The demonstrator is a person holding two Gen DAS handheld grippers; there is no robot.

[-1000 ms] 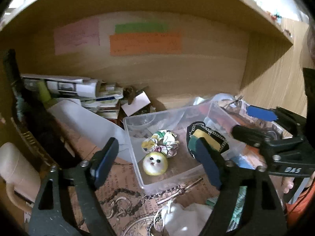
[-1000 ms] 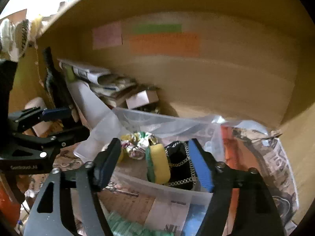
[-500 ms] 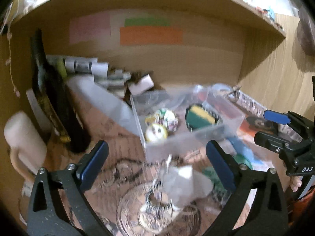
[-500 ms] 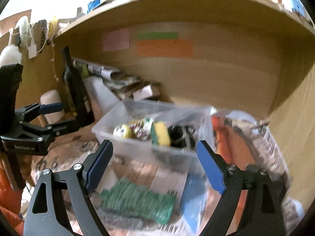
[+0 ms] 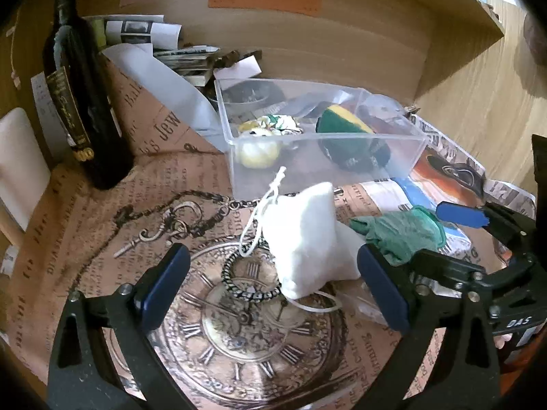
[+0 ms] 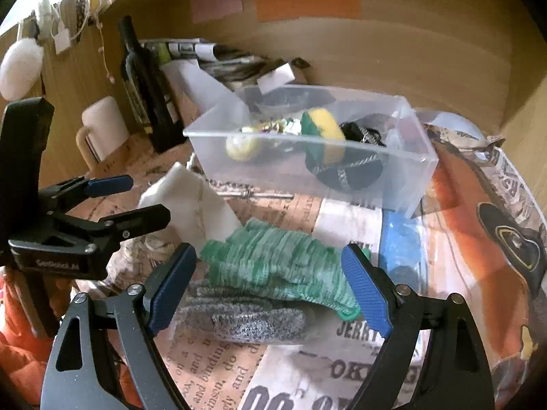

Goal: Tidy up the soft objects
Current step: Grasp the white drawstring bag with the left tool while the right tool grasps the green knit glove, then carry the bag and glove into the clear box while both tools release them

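A clear plastic box (image 5: 393, 160) (image 6: 407, 177) holds a yellow plush ball (image 5: 258, 152), a floral scrunchie (image 5: 280, 124), a green-yellow sponge (image 6: 324, 130) and a black chained pouch (image 6: 348, 171). A white drawstring pouch (image 5: 307, 235) (image 6: 191, 201) stands on the table between my left gripper's open fingers. My left gripper (image 5: 273, 287) is open and empty. A green knit cloth (image 6: 280, 263) (image 5: 400, 235) lies over a grey knit cloth (image 6: 246, 317) between my right gripper's open fingers. My right gripper (image 6: 270, 290) is open and empty.
A dark wine bottle (image 5: 82, 102) and a white mug (image 6: 102, 130) stand at the left. Papers and a white card (image 5: 236, 66) pile behind the box. A metal chain with a ring (image 5: 246, 276) lies on the printed paper. A wooden back wall (image 6: 410, 51) closes the alcove.
Both grippers have pulled back from over the box and come down low. The left now frames the white pouch, the right the green and grey cloths. Both stay open.
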